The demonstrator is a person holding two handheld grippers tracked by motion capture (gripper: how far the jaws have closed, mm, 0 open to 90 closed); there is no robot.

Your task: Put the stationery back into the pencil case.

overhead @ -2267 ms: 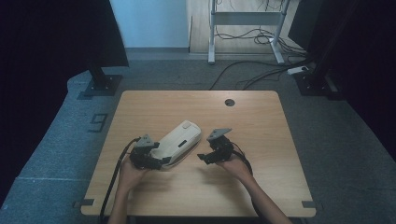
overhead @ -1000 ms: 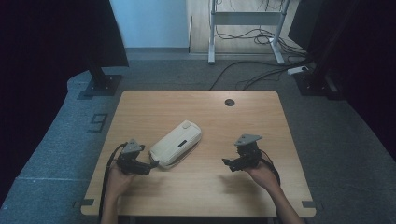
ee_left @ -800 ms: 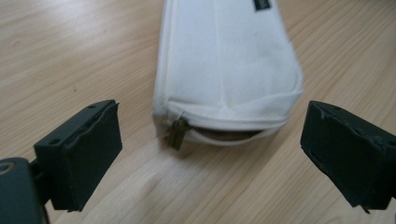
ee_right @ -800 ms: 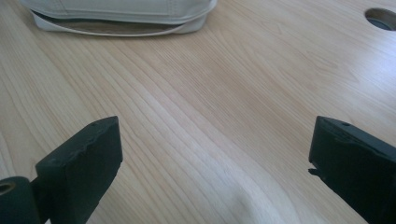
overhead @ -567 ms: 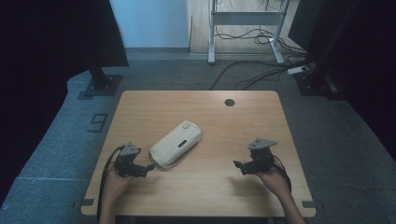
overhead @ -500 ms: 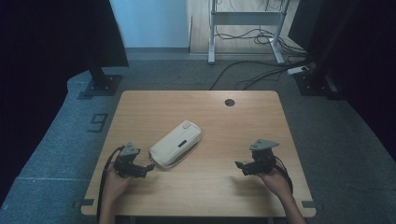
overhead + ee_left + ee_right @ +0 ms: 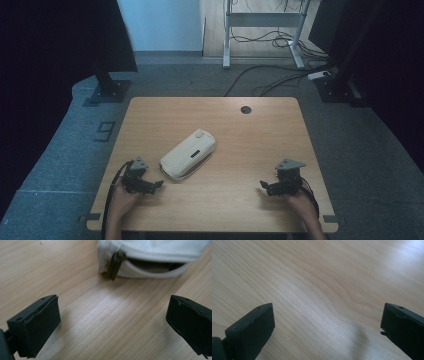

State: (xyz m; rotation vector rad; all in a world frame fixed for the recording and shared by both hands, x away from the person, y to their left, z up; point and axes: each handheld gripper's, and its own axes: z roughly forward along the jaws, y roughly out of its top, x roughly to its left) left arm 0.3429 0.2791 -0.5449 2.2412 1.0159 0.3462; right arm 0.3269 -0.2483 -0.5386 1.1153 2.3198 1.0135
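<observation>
Both grippers have backed off the white zip pouch [image 7: 188, 154]. Left gripper [image 7: 156, 184] just off its near end, jaws just opened wide, nothing between; right gripper [image 7: 264, 186] well apart, wide, empty. Handling looks finished. Pouch lies mid-table, long axis diagonal, zipper pull [image 7: 114, 265] toward me, zip partly open.

One readable mark for you, a dark figure "9" [image 7: 104, 131] on the grey floor [image 7: 60, 165] just left of the bench [image 7: 260, 145] — nothing legible on the bench itself, none on the pale pouch [image 7: 188, 153] — no brand, no label.
</observation>
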